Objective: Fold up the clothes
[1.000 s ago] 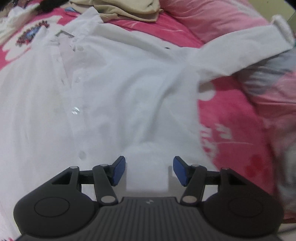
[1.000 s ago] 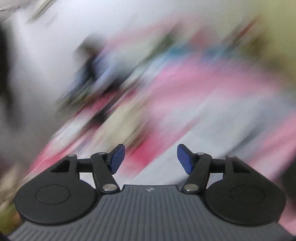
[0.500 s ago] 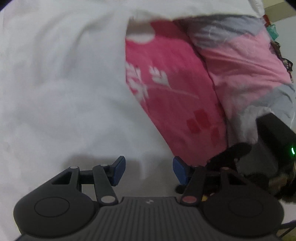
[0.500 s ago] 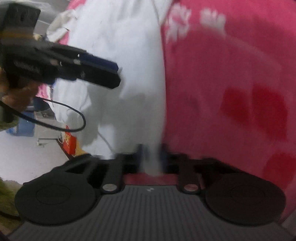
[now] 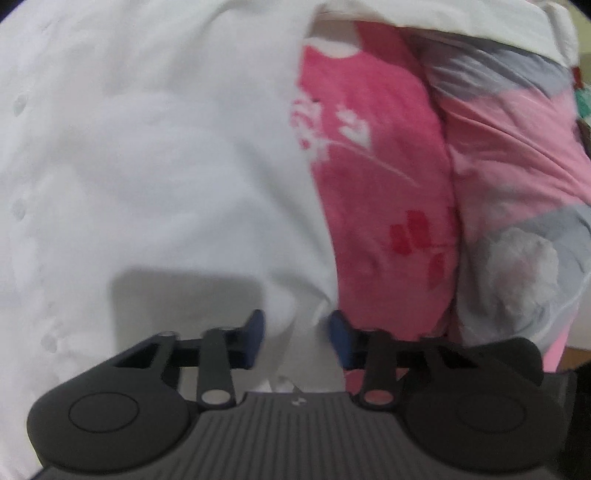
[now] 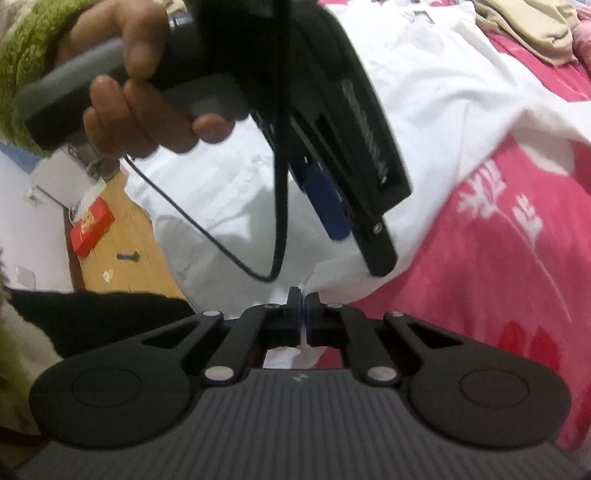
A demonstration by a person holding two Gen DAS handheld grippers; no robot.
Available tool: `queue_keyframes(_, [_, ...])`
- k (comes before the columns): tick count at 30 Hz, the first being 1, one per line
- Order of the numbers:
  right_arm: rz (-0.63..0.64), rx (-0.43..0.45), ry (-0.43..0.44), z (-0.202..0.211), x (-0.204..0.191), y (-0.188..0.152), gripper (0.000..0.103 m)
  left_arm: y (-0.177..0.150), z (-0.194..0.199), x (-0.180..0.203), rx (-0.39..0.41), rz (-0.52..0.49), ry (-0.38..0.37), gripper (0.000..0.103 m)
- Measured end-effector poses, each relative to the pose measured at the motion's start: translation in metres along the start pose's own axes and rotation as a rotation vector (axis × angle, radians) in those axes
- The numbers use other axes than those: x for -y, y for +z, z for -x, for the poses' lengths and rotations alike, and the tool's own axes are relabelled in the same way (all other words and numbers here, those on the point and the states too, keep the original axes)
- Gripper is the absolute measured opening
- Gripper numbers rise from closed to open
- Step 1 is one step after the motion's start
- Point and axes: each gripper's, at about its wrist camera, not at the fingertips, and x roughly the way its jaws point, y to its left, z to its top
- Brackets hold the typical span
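Observation:
A white button-up shirt (image 5: 147,155) lies spread on a pink floral bed sheet (image 5: 373,177). My left gripper (image 5: 297,334) is open over the shirt's lower right hem corner, with white cloth between its blue pads. In the right wrist view the shirt (image 6: 436,85) fills the upper middle. My right gripper (image 6: 303,301) is shut on the shirt's hem corner at the bed's edge. The left gripper (image 6: 332,206) shows there from the side, held by a hand, just above the same corner.
A pink and grey quilt (image 5: 517,184) is bunched along the right. A beige garment (image 6: 528,26) lies at the far end of the bed. A wooden floor (image 6: 122,236) with a red box (image 6: 90,225) lies beside the bed at left.
My right gripper has closed on the shirt's hem corner. My left gripper has moved down to that same corner and its jaws have narrowed around the cloth.

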Motion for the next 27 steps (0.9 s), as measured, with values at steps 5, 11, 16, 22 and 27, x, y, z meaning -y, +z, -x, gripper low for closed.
queue_keyframes(5, [-0.013, 0.039, 0.065, 0.005, 0.014, 0.001, 0.004, -0.006, 0.006, -0.017, 0.038, 0.06, -0.008, 0.006])
queue_keyframes(11, [-0.189, 0.057, 0.217, 0.011, 0.044, -0.004, 0.007, -0.013, 0.013, -0.028, 0.082, 0.067, 0.027, 0.001])
queue_keyframes(16, [-0.465, 0.073, 0.247, 0.016, 0.087, -0.02, 0.021, -0.02, 0.019, -0.039, 0.111, 0.075, 0.034, 0.001])
queue_keyframes(22, [-0.739, 0.118, 0.137, 0.005, 0.124, -0.036, 0.022, -0.022, 0.019, -0.053, 0.122, 0.049, 0.05, 0.001])
queue_keyframes(27, [-0.872, 0.191, 0.127, -0.005, 0.129, -0.042, 0.022, -0.018, 0.016, -0.063, 0.11, 0.052, 0.019, 0.003])
